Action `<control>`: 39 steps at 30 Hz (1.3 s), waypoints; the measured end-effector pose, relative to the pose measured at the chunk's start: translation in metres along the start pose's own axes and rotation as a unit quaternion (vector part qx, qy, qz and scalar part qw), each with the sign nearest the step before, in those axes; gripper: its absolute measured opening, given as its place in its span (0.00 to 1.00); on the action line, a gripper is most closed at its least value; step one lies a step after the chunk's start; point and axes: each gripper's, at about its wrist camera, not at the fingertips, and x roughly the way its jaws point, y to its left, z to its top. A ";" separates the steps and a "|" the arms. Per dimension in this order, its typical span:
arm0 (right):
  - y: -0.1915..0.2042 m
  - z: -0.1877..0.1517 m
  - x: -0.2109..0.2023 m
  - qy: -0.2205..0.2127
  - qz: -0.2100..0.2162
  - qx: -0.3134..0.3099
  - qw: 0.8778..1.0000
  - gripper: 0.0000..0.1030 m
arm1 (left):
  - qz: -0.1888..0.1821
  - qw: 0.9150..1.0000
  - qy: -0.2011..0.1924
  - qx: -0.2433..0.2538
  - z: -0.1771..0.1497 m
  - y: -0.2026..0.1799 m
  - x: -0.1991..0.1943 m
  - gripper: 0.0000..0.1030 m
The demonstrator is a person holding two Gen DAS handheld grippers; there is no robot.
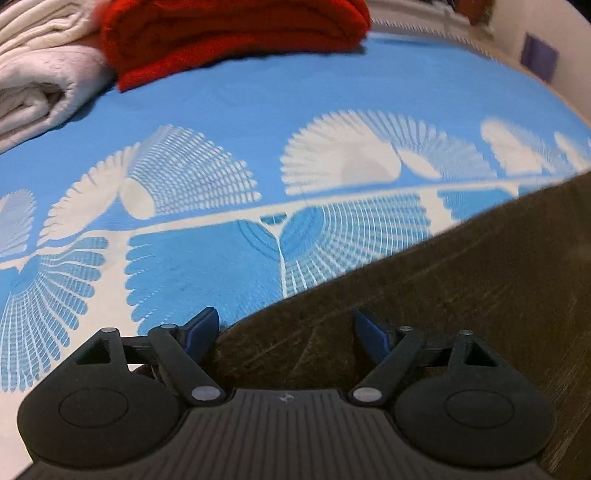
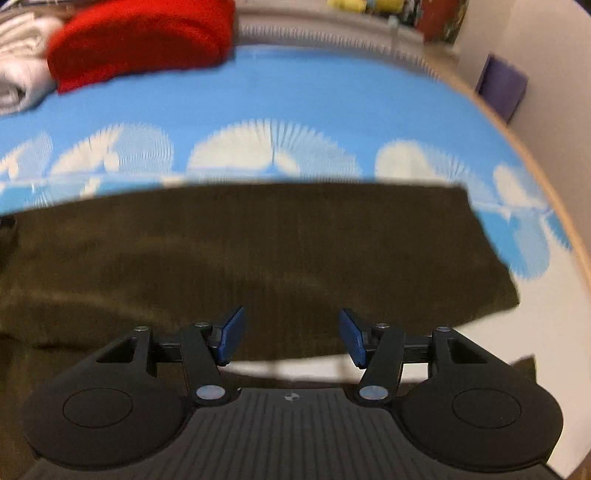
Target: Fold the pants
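Observation:
Dark olive-brown pants [image 2: 258,258] lie flat on a blue and white patterned bedspread [image 2: 295,92]. In the right wrist view they stretch across the middle, with their right end near the bed's right side. My right gripper [image 2: 291,334] is open and empty, just above the pants' near edge. In the left wrist view the pants [image 1: 461,277] fill the lower right. My left gripper [image 1: 286,328] is open and empty, over the pants' left edge.
A folded red garment [image 1: 229,33] and folded white cloth [image 1: 40,77] lie at the far left of the bed; both also show in the right wrist view, the red garment [image 2: 140,40] beside the white cloth [image 2: 22,70]. A wall and purple object [image 2: 502,88] stand at right.

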 end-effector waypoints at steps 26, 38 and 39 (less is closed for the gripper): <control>-0.011 -0.035 -0.025 -0.005 -0.011 0.014 1.000 0.57 | -0.053 0.982 -0.021 0.179 -0.140 -0.129 -0.226 0.02; -0.044 -0.045 -0.032 -0.014 -0.002 0.091 0.996 0.53 | -0.105 0.964 0.144 -0.197 -0.177 -0.013 -0.178 0.41; -0.048 -0.044 -0.034 -0.024 0.001 0.106 0.994 0.51 | -0.100 0.960 0.160 -0.208 -0.182 -0.011 -0.171 0.42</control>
